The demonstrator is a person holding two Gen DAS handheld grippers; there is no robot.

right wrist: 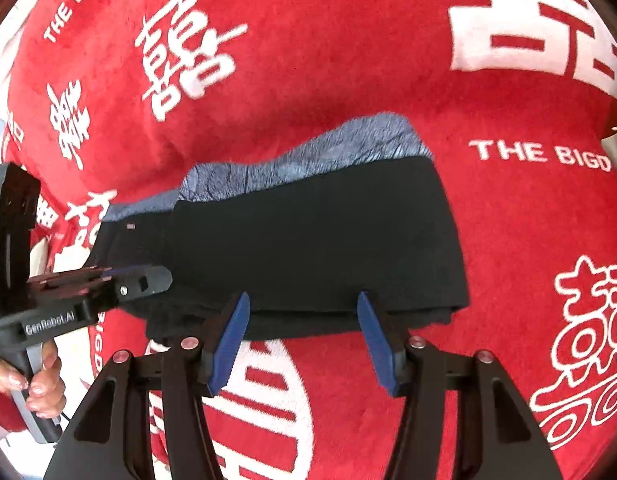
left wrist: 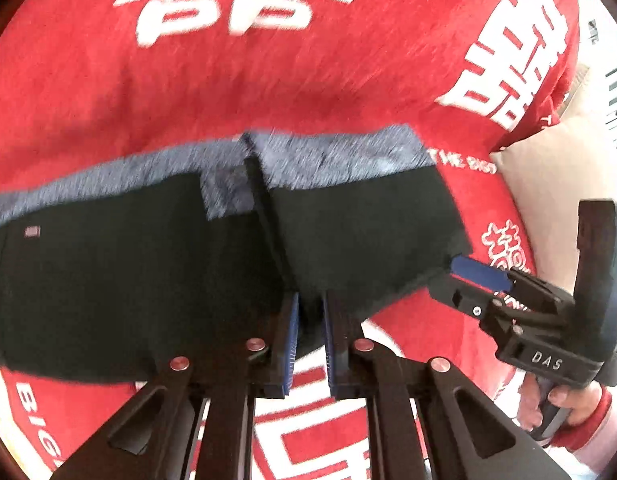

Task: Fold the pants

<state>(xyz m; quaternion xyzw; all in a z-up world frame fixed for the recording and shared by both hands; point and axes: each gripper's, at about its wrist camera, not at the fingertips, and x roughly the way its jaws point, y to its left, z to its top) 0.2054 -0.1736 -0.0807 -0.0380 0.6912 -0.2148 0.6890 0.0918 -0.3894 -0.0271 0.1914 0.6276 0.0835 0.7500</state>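
Note:
The black pants [left wrist: 148, 280] lie folded on the red blanket, with their grey fleece lining [left wrist: 328, 156] showing along the far edge. They also show in the right wrist view [right wrist: 316, 240]. My left gripper [left wrist: 309, 300] is nearly shut, its blue pads pinching the near edge of the pants; it also shows at the left of the right wrist view [right wrist: 164, 276]. My right gripper [right wrist: 302, 304] is open, its blue pads spread just in front of the folded near edge. In the left wrist view it [left wrist: 452, 270] sits at the pants' right corner.
The red blanket [right wrist: 388, 60] with white characters and lettering covers the whole surface. A beige pillow [left wrist: 548, 176] lies at the right edge. A person's hands hold both gripper handles [right wrist: 40, 384].

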